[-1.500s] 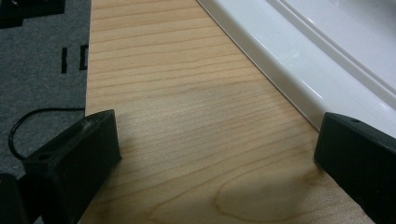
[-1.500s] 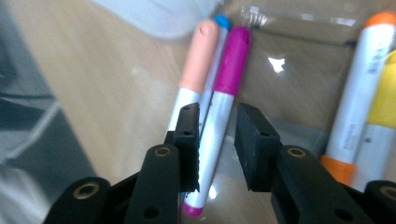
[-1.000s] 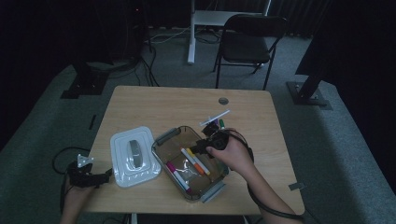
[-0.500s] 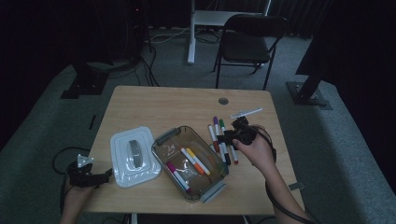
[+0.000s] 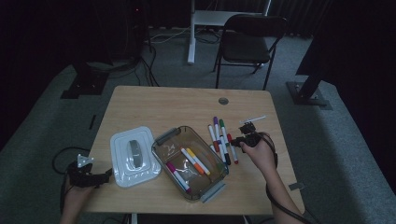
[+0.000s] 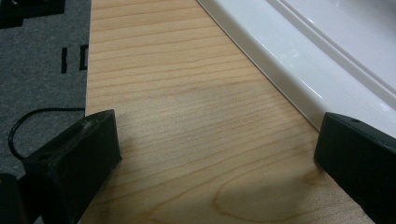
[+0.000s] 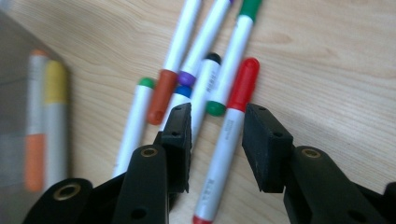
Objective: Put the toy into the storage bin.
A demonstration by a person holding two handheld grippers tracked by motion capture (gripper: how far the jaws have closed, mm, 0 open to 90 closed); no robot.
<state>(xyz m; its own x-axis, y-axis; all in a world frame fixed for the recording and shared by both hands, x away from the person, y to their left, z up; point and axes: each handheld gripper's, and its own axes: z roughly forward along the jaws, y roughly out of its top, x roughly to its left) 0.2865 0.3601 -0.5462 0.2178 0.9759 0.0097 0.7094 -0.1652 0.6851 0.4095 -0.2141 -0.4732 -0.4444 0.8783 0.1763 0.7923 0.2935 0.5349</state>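
Observation:
Several coloured markers (image 5: 219, 135) lie side by side on the wooden table (image 5: 163, 107), right of a clear plastic box (image 5: 211, 191). My right gripper (image 5: 237, 140) is low over them, and its jaws have just been closing. A red-capped marker (image 7: 224, 149) lies on the table between the pads (image 7: 264, 144) with gaps on both sides, so the right gripper (image 7: 215, 126) is open. Inside the box are an orange and a yellow marker (image 5: 195, 161) and a pink one (image 5: 177, 175). My left gripper (image 5: 105, 176) rests open at the front left edge, beside the white lid (image 5: 133, 156).
In the left gripper view the white lid (image 6: 327, 56) runs along the right, touching the right jaw's side, and bare wood lies between the jaws. A cable hole (image 5: 223, 101) sits at the table's far side. A black chair (image 5: 250, 39) stands behind the table.
My right hand has moved from above the box to the right and down onto the row of markers on the table. The left hand has stayed put.

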